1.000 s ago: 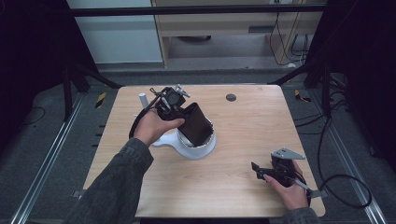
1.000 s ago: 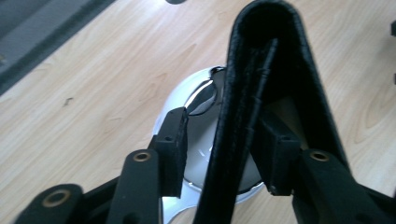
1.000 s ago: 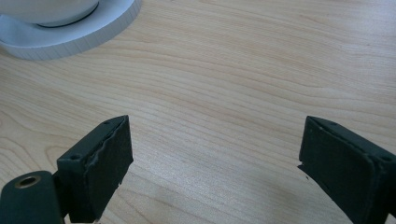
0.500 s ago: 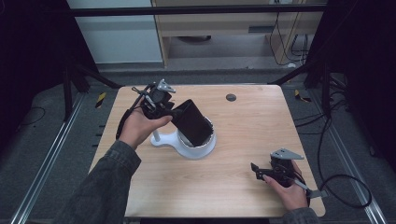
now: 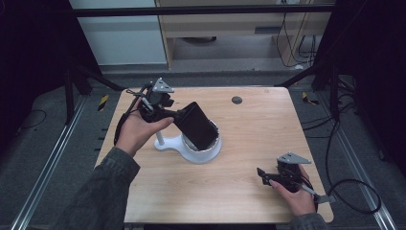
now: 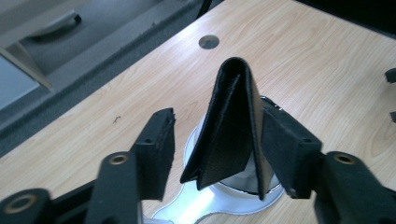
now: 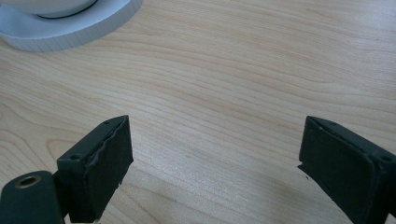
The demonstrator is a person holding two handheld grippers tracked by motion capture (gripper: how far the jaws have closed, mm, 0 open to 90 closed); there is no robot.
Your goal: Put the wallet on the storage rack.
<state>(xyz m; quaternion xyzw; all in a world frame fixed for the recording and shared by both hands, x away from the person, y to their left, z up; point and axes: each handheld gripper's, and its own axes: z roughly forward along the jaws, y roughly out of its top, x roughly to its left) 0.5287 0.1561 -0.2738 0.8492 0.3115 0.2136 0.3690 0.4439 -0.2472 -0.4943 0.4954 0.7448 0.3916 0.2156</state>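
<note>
The left tool (image 5: 178, 115) is spread open around a folded black wallet (image 5: 197, 125), whose lower end sits in the white round stand (image 5: 203, 152) near the middle of the tabletop (image 5: 249, 191). In the left gripper view the wallet (image 6: 233, 126) touches one jaw pad, while the other pad stands clear of it. The right tool (image 5: 263, 175) rests low near the tabletop's front right corner, released, its jaws wide apart over bare wood, well apart from the stand.
</note>
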